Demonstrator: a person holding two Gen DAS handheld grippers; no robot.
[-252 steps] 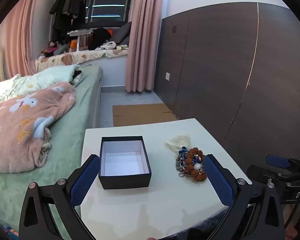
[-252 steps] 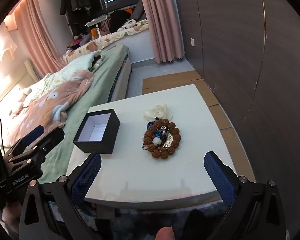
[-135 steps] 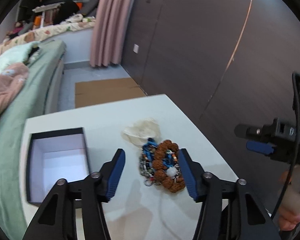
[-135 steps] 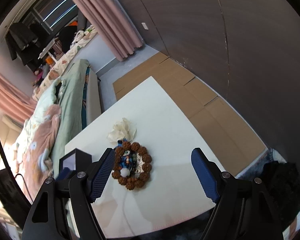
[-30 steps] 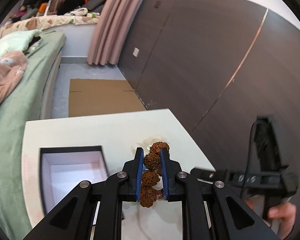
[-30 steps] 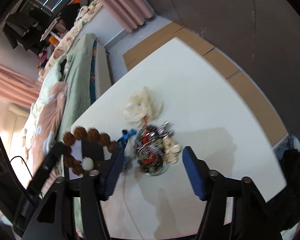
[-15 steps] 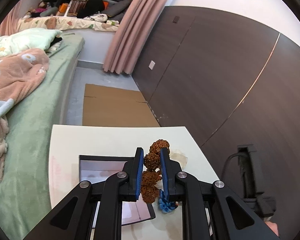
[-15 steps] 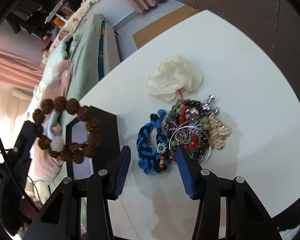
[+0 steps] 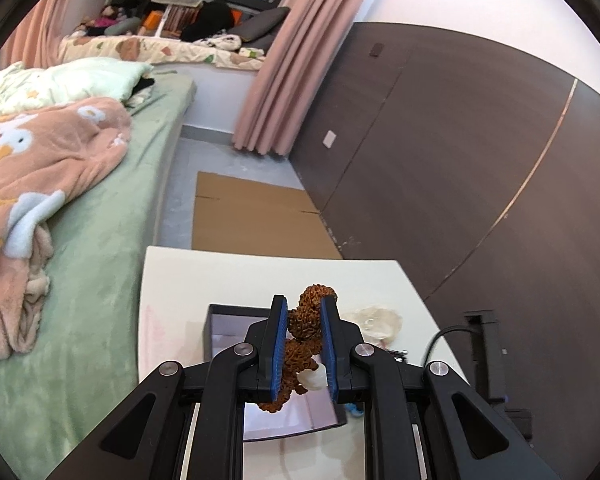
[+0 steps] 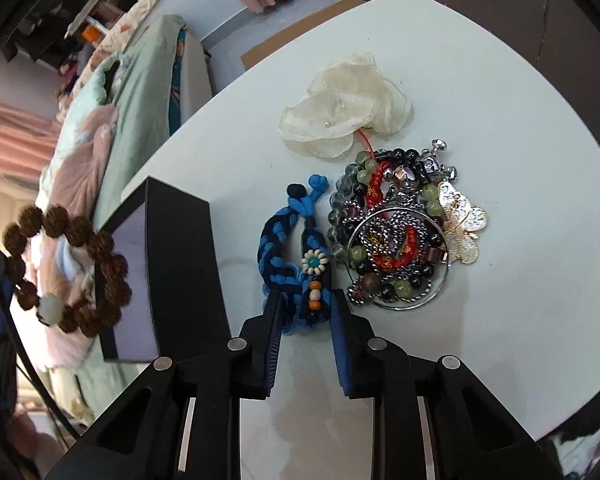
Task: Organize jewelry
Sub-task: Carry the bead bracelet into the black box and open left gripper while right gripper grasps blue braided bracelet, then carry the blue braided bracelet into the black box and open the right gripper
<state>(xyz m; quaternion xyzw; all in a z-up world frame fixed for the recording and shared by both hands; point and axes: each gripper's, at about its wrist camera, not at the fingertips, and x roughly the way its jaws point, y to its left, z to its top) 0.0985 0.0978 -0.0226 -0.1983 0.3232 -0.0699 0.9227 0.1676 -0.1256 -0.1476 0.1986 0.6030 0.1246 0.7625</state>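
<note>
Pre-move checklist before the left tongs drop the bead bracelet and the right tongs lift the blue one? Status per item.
1. Left tongs gripping the brown bead bracelet: ok, beads clamped between the pads.
2. Bracelet over the black box: ok, it hangs above the open top in both views.
3. Box interior free: cannot tell, partly hidden by tongs and bracelet.
4. Right tongs straddling the blue braided bracelet: ok, its near end sits between the closing jaws.
5. Firm grip on the blue bracelet: cannot tell, pad contact not visible.
6. Blue bracelet clear of the bead and chain pile: cannot tell, they lie edge to edge.
</note>
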